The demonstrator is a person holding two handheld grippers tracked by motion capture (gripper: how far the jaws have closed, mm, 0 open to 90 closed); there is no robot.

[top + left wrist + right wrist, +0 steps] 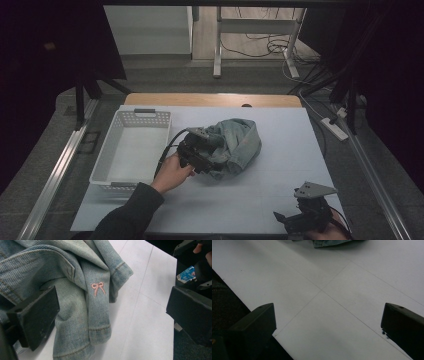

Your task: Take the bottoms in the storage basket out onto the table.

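A crumpled light-blue denim garment (235,145) lies at the middle of the white table (280,170). My left gripper (202,162), held in a hand, sits against the garment's left side. In the left gripper view the gripper (112,312) is open wide, and the denim (75,277) with a small pink embroidered bow (98,288) lies between the jaws, against the left one. My right gripper (290,220) rests near the table's front right corner. It (328,320) is open over bare table, with a strip of the denim (329,242) far ahead.
A white perforated basket (145,119) with nothing in it stands at the table's left side. A blue and white carton (186,275) shows past the table edge in the left gripper view. Desk legs and cables lie on the floor beyond the table.
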